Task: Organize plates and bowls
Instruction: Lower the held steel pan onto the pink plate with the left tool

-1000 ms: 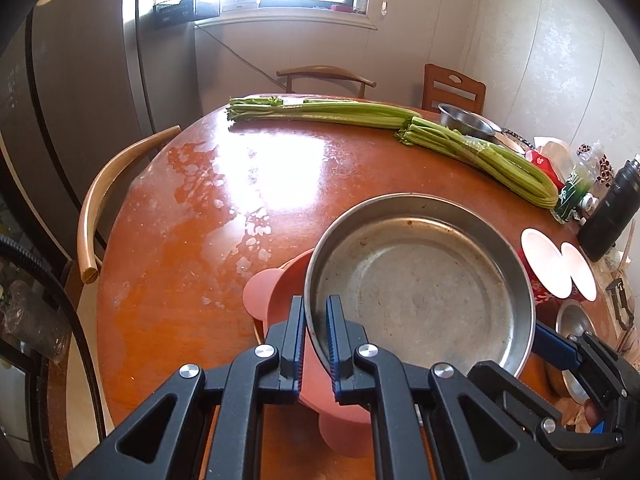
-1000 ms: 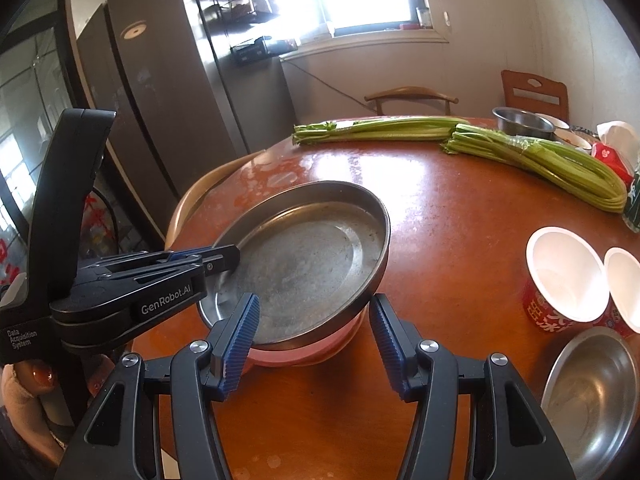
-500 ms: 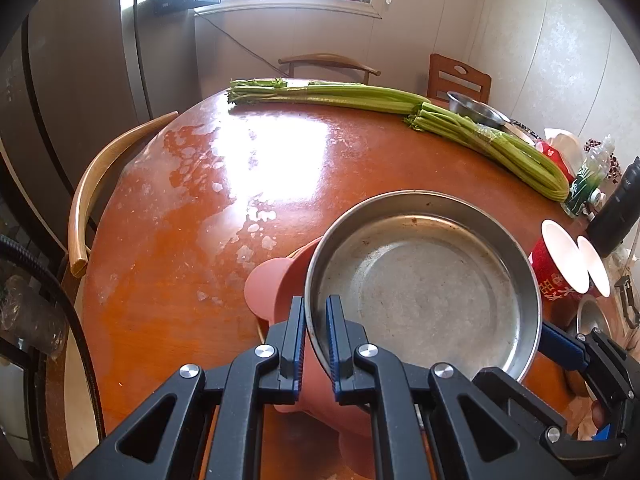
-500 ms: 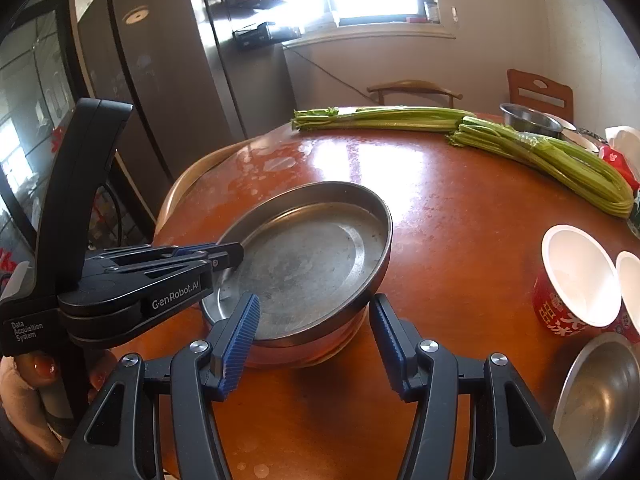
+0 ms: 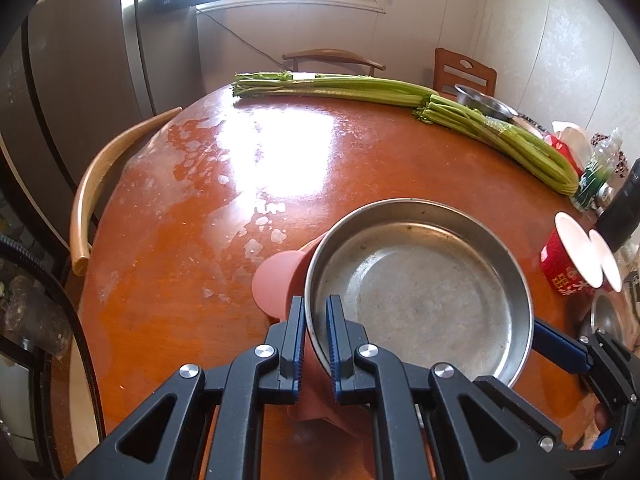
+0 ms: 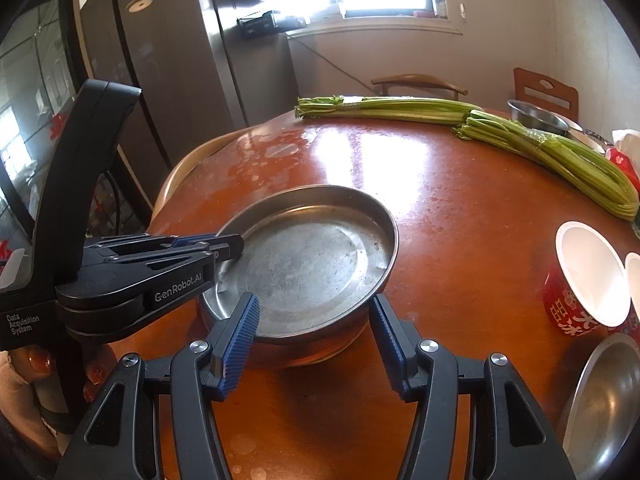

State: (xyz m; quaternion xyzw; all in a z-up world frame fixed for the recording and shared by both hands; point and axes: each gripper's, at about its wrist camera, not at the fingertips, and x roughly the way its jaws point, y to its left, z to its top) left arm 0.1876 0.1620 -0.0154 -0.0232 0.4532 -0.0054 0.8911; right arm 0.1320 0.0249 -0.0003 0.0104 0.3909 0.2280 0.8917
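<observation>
A round steel pan (image 5: 420, 292) sits on top of a pink plastic bowl (image 5: 276, 280) on the round wooden table (image 5: 240, 184). My left gripper (image 5: 316, 334) is shut on the pan's near rim. In the right wrist view the pan (image 6: 308, 264) rests low on the pink bowl, which shows as a thin edge (image 6: 320, 354) beneath it. My right gripper (image 6: 314, 334) is open, its blue fingers on either side of the pan's near edge, not touching it. The left gripper (image 6: 230, 246) shows there, clamped on the pan's left rim.
Two red paper cups (image 6: 580, 284) and a steel bowl (image 6: 604, 404) stand at the right. Long celery bunches (image 5: 400, 98) lie across the far side, with another steel bowl (image 5: 484, 105) behind. Bottles (image 5: 596, 176) stand at the right edge. Chairs (image 5: 100, 172) ring the table.
The pan has come down lower onto the pink bowl, with my left gripper still shut on its rim. My right gripper stays open beside it.
</observation>
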